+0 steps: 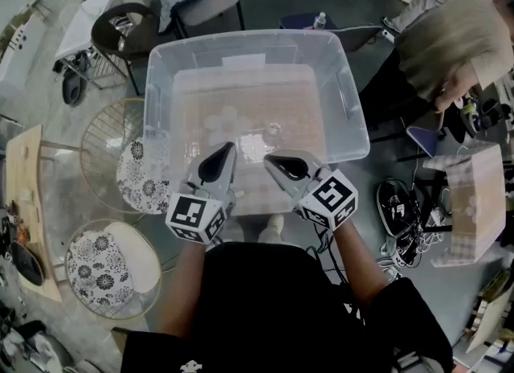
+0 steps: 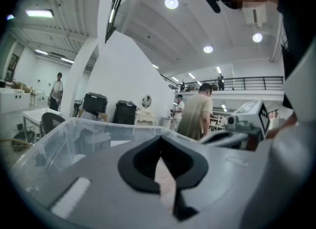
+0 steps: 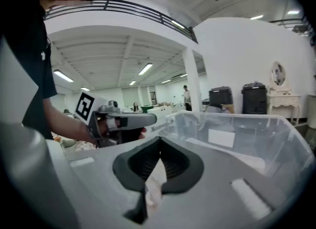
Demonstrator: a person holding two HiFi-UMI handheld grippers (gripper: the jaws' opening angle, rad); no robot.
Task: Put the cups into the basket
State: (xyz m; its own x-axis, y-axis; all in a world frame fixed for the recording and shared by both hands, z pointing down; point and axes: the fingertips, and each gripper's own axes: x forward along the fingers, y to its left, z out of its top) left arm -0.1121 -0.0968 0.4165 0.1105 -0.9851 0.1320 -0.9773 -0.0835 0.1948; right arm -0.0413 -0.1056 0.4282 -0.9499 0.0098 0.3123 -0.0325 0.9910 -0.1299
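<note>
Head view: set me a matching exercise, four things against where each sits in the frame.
Things:
1. clear plastic bin
2. black sneakers
3. floral stool cushions
4. person in beige shirt

Places:
A. top right corner
B. left side
C. centre
D. right side, on the floor

Pairs: 1-C, 2-D, 3-B, 4-A

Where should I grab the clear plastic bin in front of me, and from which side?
Take the clear plastic bin by the outward lip of its rim, probably on the near side, coming in level from your side. The lip runs all round and looks thin. The left gripper and right gripper sit close to it, both shut, so open the jaws first.
</note>
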